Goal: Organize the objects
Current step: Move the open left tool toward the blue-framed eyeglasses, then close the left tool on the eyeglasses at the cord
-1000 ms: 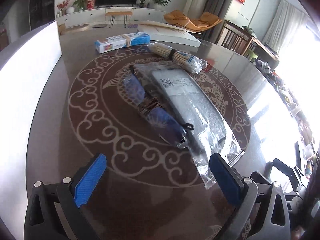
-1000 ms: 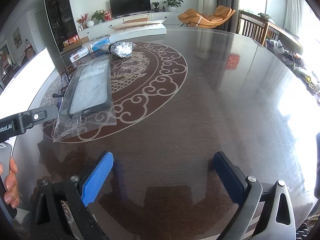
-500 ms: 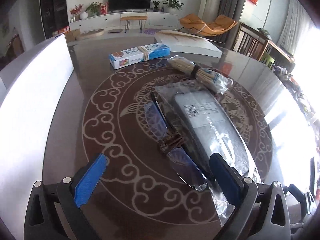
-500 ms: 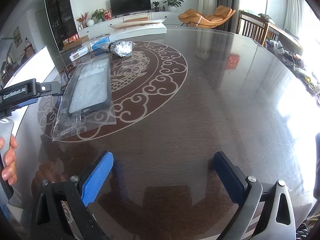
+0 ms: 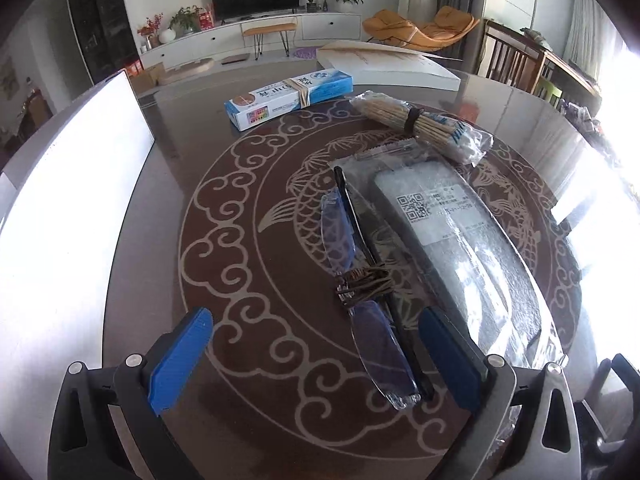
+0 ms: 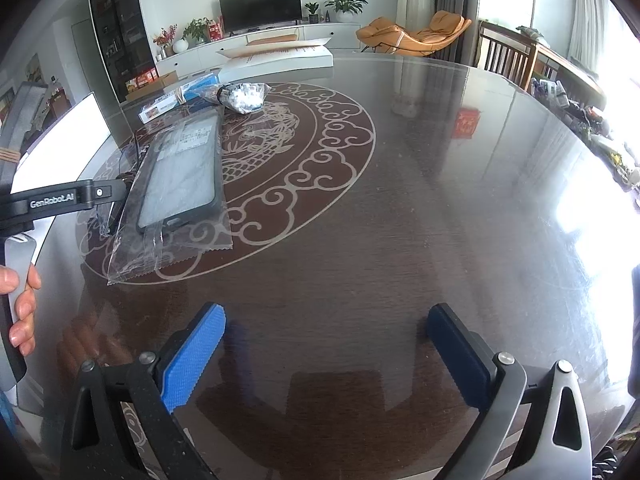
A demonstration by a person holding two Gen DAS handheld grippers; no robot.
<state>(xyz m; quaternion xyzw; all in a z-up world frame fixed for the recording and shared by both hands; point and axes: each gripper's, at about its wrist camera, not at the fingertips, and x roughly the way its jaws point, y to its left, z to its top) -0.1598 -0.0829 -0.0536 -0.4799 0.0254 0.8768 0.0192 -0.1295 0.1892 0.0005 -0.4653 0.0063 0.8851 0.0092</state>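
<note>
The dark round desk [image 5: 248, 184] carries all items. A bagged phone case [image 5: 460, 248] lies at its centre; folded glasses [image 5: 360, 280], bound with cord, lie touching the bag's left edge. Beyond them lie a stick bundle [image 5: 416, 124] and a blue box [image 5: 288, 98]. Left gripper [image 5: 316, 356]: jaws spread wide, straddling the glasses' near end. Right gripper [image 6: 326, 352]: jaws apart, empty, over bare desk.

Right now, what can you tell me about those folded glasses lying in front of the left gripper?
The glasses have blue-tinted lenses and thin dark arms folded shut, with brown cord wound around the bridge. They lie flat on the patterned table, pointing away from the camera, alongside the bagged phone case. The near lens sits between the open left gripper's fingers, ungripped.
</note>
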